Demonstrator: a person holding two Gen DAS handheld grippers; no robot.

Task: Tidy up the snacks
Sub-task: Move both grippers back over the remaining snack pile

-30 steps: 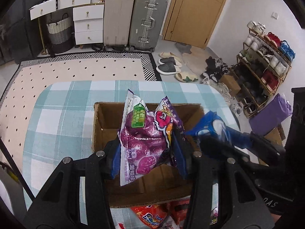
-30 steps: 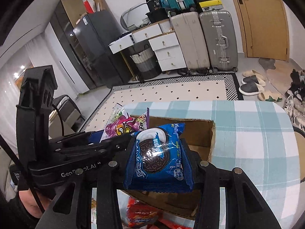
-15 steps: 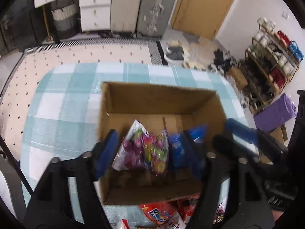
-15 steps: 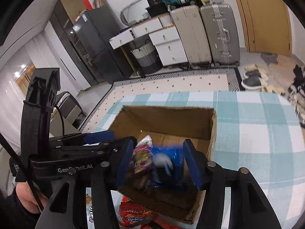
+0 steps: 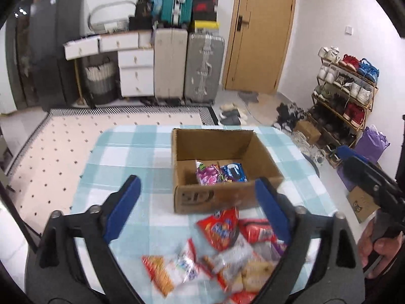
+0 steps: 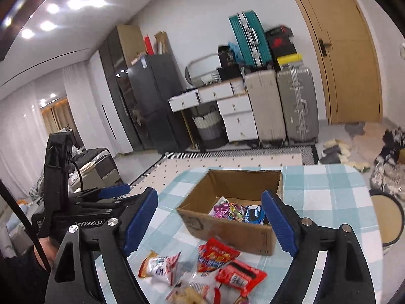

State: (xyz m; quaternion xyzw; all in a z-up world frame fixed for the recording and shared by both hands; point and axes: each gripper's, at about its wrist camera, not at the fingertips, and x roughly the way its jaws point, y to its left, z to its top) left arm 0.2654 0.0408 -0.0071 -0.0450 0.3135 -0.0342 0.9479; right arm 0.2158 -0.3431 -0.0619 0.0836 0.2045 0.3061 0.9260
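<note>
Left gripper (image 5: 197,197) and right gripper (image 6: 210,217) are both opening, nothing between their jaws. Cardboard box (image 5: 217,197) holds a purple packet (image 5: 208,174) and blue cookie packet (image 5: 234,172) — loose snack pile (image 5: 222,253) in front is blurred, cut off below.

The near wall of the cardboard box (image 5: 217,197) hides the lower ends of the purple packet (image 5: 208,174) and the blue packet (image 5: 234,172) inside it. In front of the box, the snack pile (image 5: 222,258) is smeared by blur, its labels unreadable, and its near packets are cut off by the bottom edge. In the right wrist view the pile (image 6: 202,273) is cropped likewise.
</note>
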